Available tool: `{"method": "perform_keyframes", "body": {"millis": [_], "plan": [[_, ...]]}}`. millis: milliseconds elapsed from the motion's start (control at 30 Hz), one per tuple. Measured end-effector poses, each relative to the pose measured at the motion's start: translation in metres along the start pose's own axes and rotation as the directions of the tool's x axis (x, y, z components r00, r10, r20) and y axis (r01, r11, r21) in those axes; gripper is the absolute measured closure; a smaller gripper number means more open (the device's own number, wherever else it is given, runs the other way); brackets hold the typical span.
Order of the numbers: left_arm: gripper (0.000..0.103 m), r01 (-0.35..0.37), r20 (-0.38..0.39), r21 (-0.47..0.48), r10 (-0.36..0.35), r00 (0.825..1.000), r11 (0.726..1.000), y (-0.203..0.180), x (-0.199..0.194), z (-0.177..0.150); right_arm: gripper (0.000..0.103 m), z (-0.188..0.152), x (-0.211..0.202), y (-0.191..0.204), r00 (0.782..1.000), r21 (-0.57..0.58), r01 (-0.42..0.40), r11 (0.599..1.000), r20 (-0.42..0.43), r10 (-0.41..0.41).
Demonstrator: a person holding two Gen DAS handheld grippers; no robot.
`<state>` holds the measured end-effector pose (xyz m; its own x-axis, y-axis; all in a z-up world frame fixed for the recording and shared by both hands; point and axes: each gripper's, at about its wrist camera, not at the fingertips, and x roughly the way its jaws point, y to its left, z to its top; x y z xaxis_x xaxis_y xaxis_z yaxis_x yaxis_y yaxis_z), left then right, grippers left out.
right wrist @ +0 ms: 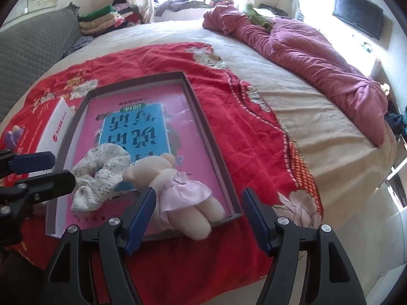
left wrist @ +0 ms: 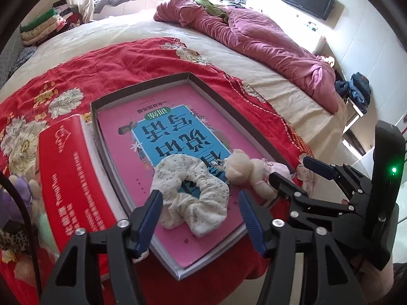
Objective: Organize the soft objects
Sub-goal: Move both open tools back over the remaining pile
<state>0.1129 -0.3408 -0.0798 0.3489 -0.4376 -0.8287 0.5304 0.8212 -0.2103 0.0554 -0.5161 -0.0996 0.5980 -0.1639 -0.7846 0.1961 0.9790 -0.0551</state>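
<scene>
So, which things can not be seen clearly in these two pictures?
- Purple plush toy: cut off by the left edge in the left wrist view.
- Book title: partly covered by the scrunchie and the teddy bear in both views.
- Objects on the shelf under the wall TV: washed out by glare, too small.

Bed (right wrist: 254, 58) under red quilt (right wrist: 157, 58), seemingly.
</scene>
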Motion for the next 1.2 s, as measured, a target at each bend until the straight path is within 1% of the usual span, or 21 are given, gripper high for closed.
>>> {"method": "perform_keyframes", "body": {"millis": [200,333,500,600,700,800,833,933,1000,1100,1200], "plan": [[0.039,-0.022,0.052,-0.020,0.023,0.998,1.000,0.006,-0.030,-0.005,0.027,0.005,-0.030,0.000,0.997,0.030,0.017,0.999,0.075,-0.019],[0.038,-0.060,0.109,-0.014,0.061,0.992,0.998,0.011,-0.062,-0.011,0.026,0.010,-0.050,0.006,0.993,0.030,0.012,0.999,0.114,-0.016],[0.038,-0.101,0.167,-0.029,0.104,0.980,0.995,0.027,-0.101,-0.023,0.026,0.015,-0.079,0.027,0.986,0.004,0.009,1.000,0.164,-0.009],[0.038,-0.129,0.190,-0.050,0.137,0.972,0.990,0.044,-0.124,-0.033,0.026,0.017,-0.097,0.046,0.980,-0.012,-0.012,1.000,0.196,0.014],[0.037,-0.161,0.212,-0.085,0.175,0.961,0.983,0.065,-0.148,-0.044,0.026,0.019,-0.114,0.071,0.973,-0.038,-0.041,0.998,0.227,0.048],[0.037,-0.204,0.233,-0.122,0.228,0.945,0.971,0.089,-0.174,-0.055,0.026,0.022,-0.130,0.102,0.965,-0.091,-0.065,0.994,0.246,0.086],[0.037,-0.216,0.243,-0.149,0.247,0.938,0.965,0.101,-0.186,-0.060,0.026,0.023,-0.135,0.114,0.963,-0.112,-0.075,0.991,0.250,0.101],[0.037,-0.227,0.248,-0.208,0.276,0.929,0.952,0.130,-0.209,-0.071,0.026,0.026,-0.146,0.142,0.954,-0.157,-0.099,0.983,0.264,0.139],[0.037,-0.261,0.253,-0.237,0.318,0.914,0.936,0.149,-0.225,-0.078,0.026,0.030,-0.153,0.164,0.949,-0.192,-0.122,0.974,0.265,0.171],[0.037,-0.291,0.262,-0.308,0.375,0.889,0.906,0.181,-0.249,-0.090,0.026,0.034,-0.164,0.195,0.940,-0.247,-0.128,0.961,0.279,0.197],[0.037,-0.286,0.270,-0.362,0.393,0.879,0.887,0.206,-0.268,-0.100,0.026,0.039,-0.172,0.216,0.930,-0.277,-0.148,0.949,0.288,0.229]]}}
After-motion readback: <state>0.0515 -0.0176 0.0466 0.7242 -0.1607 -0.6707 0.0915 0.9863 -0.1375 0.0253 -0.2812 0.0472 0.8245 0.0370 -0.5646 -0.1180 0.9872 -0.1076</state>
